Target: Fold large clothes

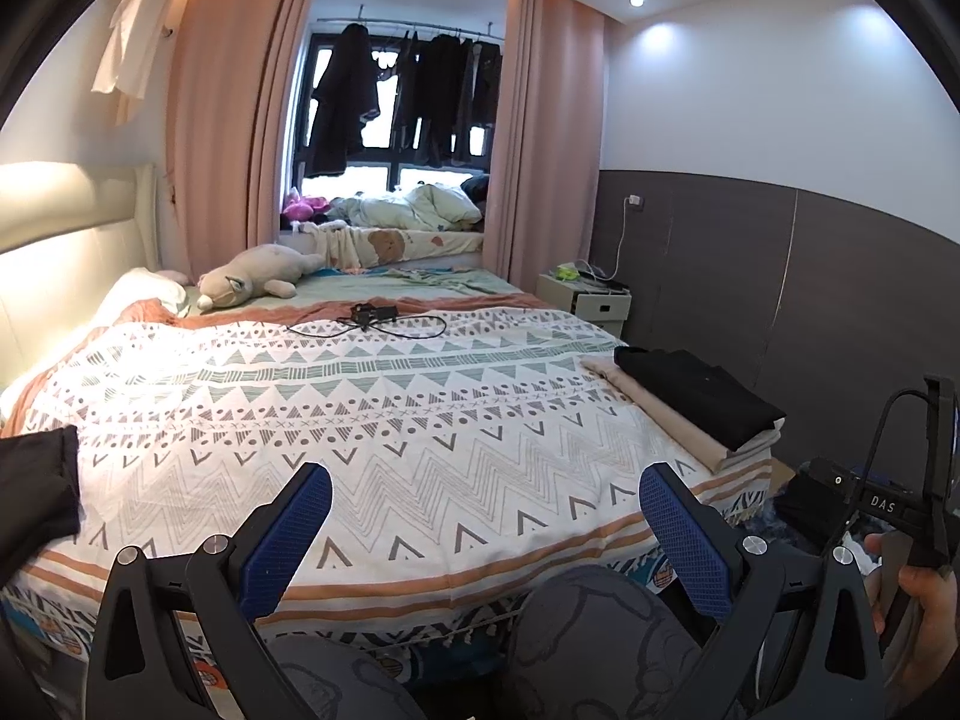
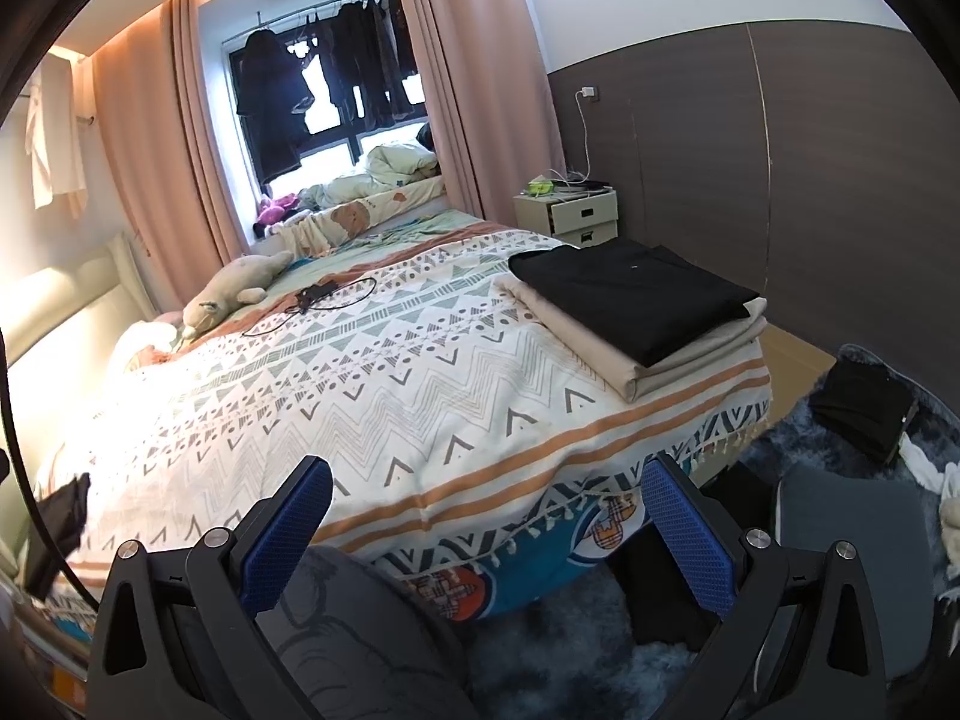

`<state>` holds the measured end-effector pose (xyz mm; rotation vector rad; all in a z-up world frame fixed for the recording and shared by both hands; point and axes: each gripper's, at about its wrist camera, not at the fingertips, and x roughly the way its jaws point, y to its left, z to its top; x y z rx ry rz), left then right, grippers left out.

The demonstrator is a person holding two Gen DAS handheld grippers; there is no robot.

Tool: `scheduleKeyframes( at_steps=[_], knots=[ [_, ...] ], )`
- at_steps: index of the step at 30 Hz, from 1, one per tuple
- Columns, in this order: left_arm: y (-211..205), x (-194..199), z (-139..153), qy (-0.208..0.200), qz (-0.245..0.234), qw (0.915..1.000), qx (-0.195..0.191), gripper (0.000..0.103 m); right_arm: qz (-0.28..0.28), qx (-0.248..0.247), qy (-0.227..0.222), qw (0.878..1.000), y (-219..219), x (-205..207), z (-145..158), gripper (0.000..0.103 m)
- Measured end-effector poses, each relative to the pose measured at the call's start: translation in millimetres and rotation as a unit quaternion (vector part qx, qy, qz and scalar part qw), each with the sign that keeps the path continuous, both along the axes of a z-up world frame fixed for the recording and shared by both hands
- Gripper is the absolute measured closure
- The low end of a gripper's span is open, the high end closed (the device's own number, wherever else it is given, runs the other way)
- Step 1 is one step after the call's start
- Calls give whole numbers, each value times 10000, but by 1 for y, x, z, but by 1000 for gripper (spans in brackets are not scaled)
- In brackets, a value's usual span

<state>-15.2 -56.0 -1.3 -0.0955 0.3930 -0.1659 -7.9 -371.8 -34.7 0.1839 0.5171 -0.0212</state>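
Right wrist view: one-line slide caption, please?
Open right claw hangs over the bed's foot; folded black garment lies atop beige one.

Both grippers (image 1: 485, 513) (image 2: 487, 510) agape, empty

Both wrist views look from the foot edge of the bed (image 1: 420, 396), low and close, facing the window (image 1: 396, 90). Right view sits further right; both share the folded stack (image 2: 636, 312).

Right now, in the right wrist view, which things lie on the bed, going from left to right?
Plush toy → black cable with device → folded stack, black garment on beige cloth.
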Motion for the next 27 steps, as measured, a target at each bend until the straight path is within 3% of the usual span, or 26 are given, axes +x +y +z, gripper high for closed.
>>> scheduleKeyframes(
  at_steps=[27],
  knots=[
    [5,-4,-4,46,-11,9999,-106,0,12,17,95,10000,-4,1,-9,0]
  ],
)
